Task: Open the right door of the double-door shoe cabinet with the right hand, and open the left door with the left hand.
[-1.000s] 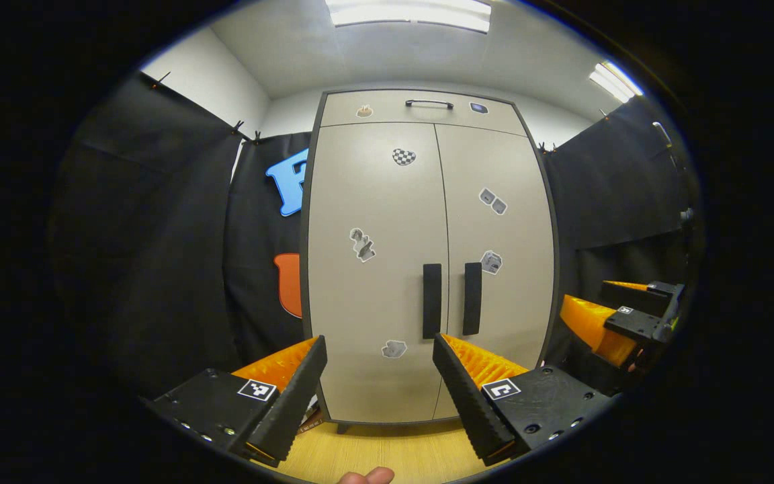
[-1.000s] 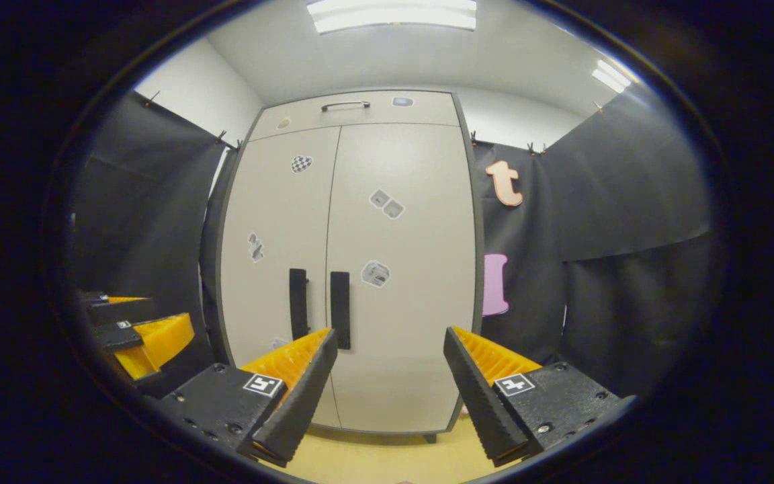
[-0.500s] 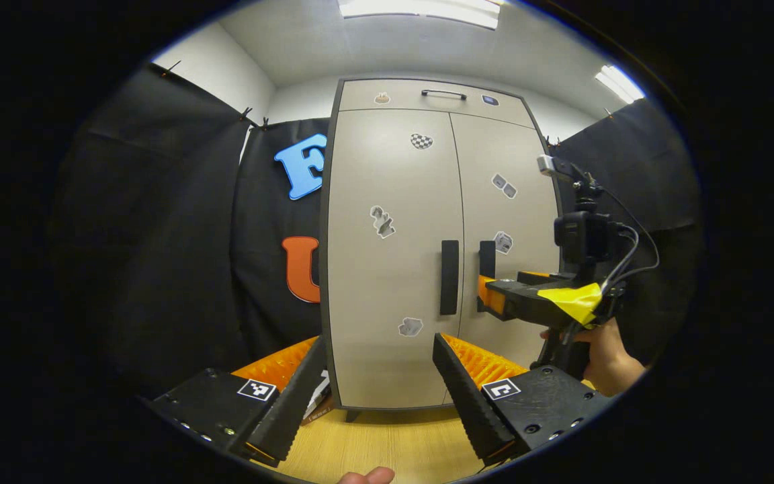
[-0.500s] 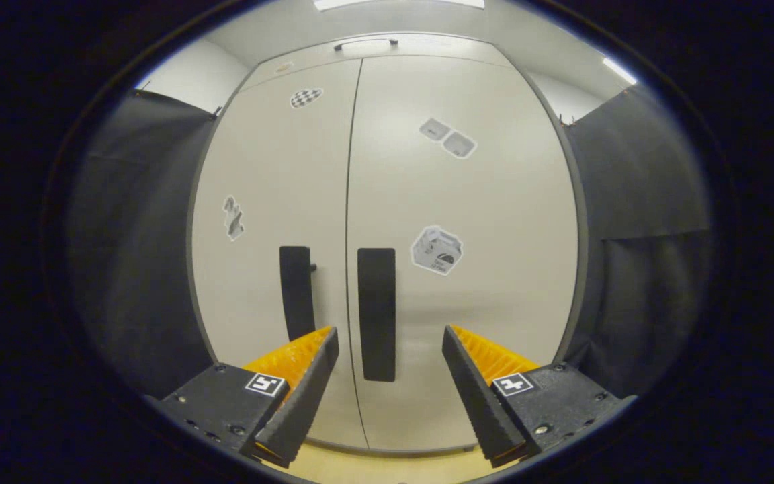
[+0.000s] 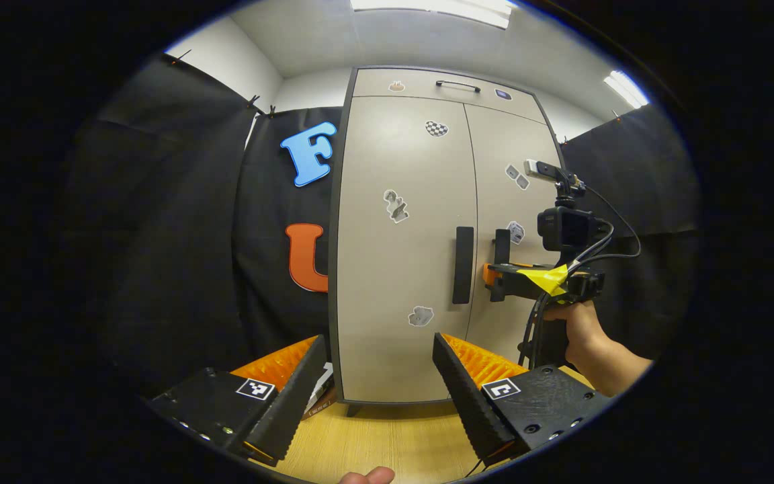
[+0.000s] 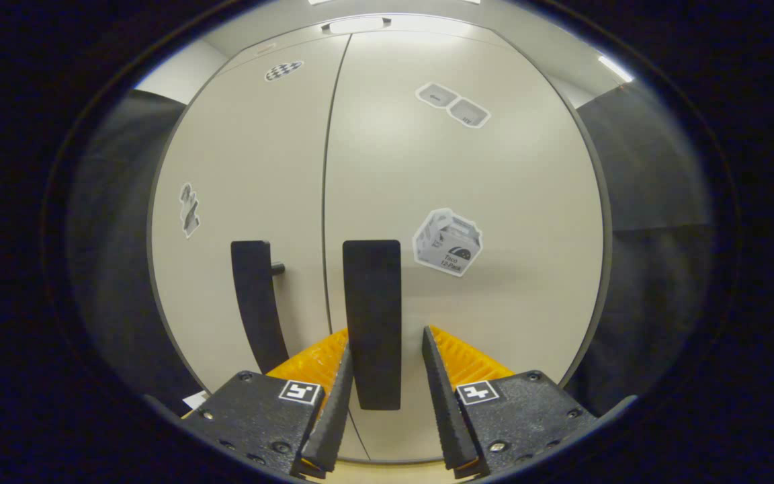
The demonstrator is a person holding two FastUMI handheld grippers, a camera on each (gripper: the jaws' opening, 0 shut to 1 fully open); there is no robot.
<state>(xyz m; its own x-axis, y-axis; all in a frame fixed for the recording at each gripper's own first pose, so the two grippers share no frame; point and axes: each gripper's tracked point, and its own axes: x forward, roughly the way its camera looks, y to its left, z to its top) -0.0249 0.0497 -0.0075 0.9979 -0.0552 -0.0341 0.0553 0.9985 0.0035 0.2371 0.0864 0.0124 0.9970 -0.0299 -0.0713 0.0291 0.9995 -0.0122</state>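
Right now the tall beige double-door shoe cabinet (image 5: 427,235) stands upright on the light wooden floor (image 5: 387,444), both doors shut flat, seam between them vertical. Right door (image 6: 467,202) carries a flat black bar handle (image 6: 372,323), long axis vertical, just right of the seam. Left door (image 5: 397,269) has a matching black bar handle (image 5: 463,265), also vertical, just left of the seam.

Right gripper (image 6: 380,376) sits at the right handle's lower half, one finger on each side of the bar. Fingers narrowed around it; left one looks to touch the bar's edge, right one shows a slim gap, so a firm pinch can't be confirmed. In the left gripper view the right gripper (image 5: 494,275) points level at the cabinet front, held by a person's hand (image 5: 578,323).

Left gripper (image 5: 380,376) hangs well back from the cabinet, low, fingers spread wide with nothing between them, aimed at the left door's lower part. Small grey stickers dot both doors. A fingertip (image 5: 367,476) shows below the left gripper.
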